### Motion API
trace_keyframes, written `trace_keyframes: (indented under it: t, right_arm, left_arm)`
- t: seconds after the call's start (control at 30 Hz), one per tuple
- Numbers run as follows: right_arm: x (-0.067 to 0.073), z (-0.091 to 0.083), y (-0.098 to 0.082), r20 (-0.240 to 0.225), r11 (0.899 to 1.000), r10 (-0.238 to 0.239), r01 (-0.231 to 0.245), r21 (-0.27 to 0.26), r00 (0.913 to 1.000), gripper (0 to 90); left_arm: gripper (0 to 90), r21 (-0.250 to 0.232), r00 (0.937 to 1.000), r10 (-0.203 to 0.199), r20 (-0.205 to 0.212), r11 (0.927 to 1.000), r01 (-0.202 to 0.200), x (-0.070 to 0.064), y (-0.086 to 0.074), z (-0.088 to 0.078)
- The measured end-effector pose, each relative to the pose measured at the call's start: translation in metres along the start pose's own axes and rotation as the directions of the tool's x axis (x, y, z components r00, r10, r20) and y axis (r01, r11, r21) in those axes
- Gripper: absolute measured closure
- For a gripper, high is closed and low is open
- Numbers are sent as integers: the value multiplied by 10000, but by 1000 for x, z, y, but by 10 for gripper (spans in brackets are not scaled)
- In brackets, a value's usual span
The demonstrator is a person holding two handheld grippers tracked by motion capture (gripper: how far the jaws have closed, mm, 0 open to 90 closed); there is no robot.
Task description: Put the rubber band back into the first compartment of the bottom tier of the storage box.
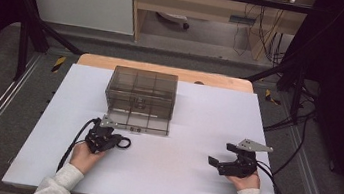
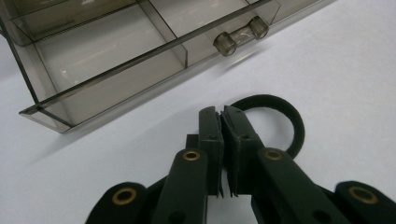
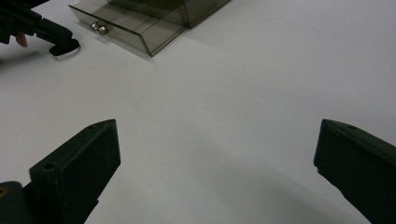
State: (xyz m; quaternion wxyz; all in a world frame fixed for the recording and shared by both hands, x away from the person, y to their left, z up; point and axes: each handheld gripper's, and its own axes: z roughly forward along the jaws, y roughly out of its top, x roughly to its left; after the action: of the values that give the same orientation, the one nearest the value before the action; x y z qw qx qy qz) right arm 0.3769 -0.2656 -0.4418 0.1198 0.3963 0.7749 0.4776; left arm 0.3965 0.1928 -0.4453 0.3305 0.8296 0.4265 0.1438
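Left gripper (image 1: 115,139) sits on the white table (image 1: 174,178) just in front of the pulled-out bottom drawer (image 2: 107,56) of the smoky clear drawer box (image 1: 141,93), jaws pinched narrow on the rim of a black ring, likely a hair tie (image 2: 280,116), which lies flat on the table, near the drawer's front and its clear knob (image 2: 240,36). Step in hand looks like the pickup: ring clamped, not lifted. Next move likely calls for raising it clear of the drawer's front wall, carrying it over an open compartment and releasing; the soft loop may flop or snag on the wall. Right gripper (image 1: 226,160) rests well apart at the table's right, jaws wide, holding nothing.
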Motion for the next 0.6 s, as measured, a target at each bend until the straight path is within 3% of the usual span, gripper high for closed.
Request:
trace_keyframes:
  t: [0.6]
  right_arm:
    - [0,1,0,-13,10000,-12,12,39,10000,11]
  left_arm:
    - [864,-34,9998,-103,167,9999,104,4,0,0]
